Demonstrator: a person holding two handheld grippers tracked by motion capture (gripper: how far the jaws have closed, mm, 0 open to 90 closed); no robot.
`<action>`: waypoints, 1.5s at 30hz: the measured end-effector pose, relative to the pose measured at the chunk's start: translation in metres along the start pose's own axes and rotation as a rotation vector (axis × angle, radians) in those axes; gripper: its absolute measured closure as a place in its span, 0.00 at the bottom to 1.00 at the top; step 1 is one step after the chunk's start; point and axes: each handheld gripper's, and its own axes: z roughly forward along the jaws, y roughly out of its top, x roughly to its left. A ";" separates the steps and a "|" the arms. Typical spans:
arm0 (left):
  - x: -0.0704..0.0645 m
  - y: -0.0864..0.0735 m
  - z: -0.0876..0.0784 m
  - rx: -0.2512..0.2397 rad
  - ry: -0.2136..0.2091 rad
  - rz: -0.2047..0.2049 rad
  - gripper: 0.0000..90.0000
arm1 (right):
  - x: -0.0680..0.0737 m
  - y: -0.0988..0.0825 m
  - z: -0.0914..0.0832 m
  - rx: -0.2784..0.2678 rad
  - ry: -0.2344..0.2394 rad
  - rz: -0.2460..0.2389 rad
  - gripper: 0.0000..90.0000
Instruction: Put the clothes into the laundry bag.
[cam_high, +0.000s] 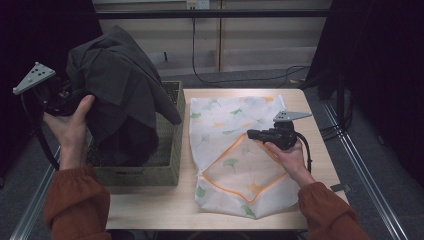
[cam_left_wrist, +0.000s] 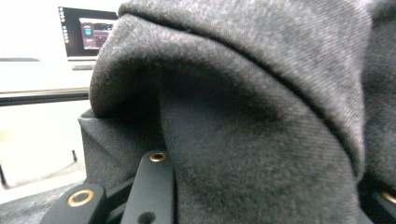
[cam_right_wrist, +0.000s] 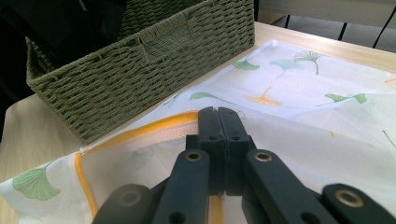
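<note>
Both hand-held grippers are seen from above, one in each hand. On the left hand-held gripper (cam_high: 75, 97), the jaws are closed on a dark grey garment (cam_high: 120, 85), a thick fold of the cloth being pinched between them; in the left gripper view the fabric (cam_left_wrist: 261, 121) is pressed against the inner face of the black jaw at the bottom. The garment is held up above a green woven basket (cam_high: 172, 150), its lower part hanging down into the basket, which stands on the left part of the desk (cam_high: 150, 210). On the right hand-held gripper (cam_high: 252, 134), the jaws are shut tight, pad against pad, on the yellow-trimmed edge of a white mesh bag (cam_high: 235, 150) printed with green and yellow leaves. In the right gripper view the closed tips (cam_right_wrist: 218, 114) are clamped on the yellow rim (cam_right_wrist: 140, 130) of the bag's opening, and the rim is lifted a little off the cloth below. The bag is spread flat on the desk just beside the basket, its edge touching the basket's base.
</note>
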 end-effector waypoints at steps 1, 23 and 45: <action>-0.002 0.001 0.001 -0.007 -0.012 -0.004 0.76 | 0.000 0.000 0.000 -0.002 0.001 -0.003 1.00; -0.045 0.020 0.006 -0.060 -0.162 0.042 0.76 | 0.000 -0.001 0.001 0.004 0.003 -0.001 1.00; -0.110 0.055 0.022 -0.127 -0.330 0.075 0.76 | 0.001 -0.001 0.003 0.009 0.007 -0.003 1.00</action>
